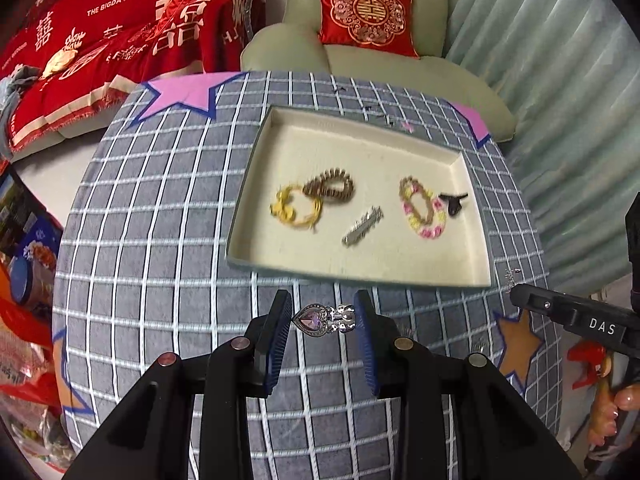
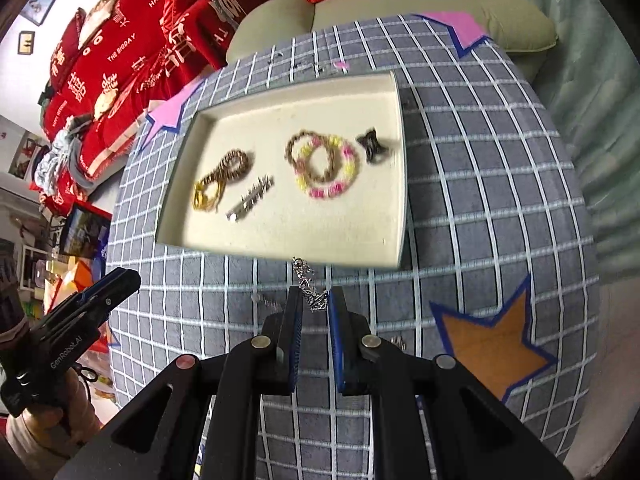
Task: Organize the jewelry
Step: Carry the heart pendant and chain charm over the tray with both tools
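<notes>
Jewelry is mostly in the tray (image 1: 256,184) already: a yellow bracelet (image 1: 296,208) touching a brown bracelet (image 1: 330,188) at the tray's nine o'clock side, a silver clip (image 1: 362,226) near its middle, a pink-and-yellow bracelet (image 1: 422,210) toward three o'clock, and a small dark piece (image 1: 452,202) just beside that. Two pieces are not yet in. The left gripper (image 1: 324,320) is clamped on a heart brooch (image 1: 324,319) with a purple stone, held above the checked desk (image 1: 160,240) just off the tray's six o'clock edge. The right gripper (image 2: 314,300) has its jaws nearly together, pinching a silver chain (image 2: 306,284) whose free end points toward the same near edge. Judging by this, the sorting is close to finished: what remains is to carry both pieces over the rim and set them on the bare felt, most of it along the six and twelve o'clock sides. A few small glinting bits lie on the cloth near the right gripper's base; whether they are jewelry I cannot tell.
</notes>
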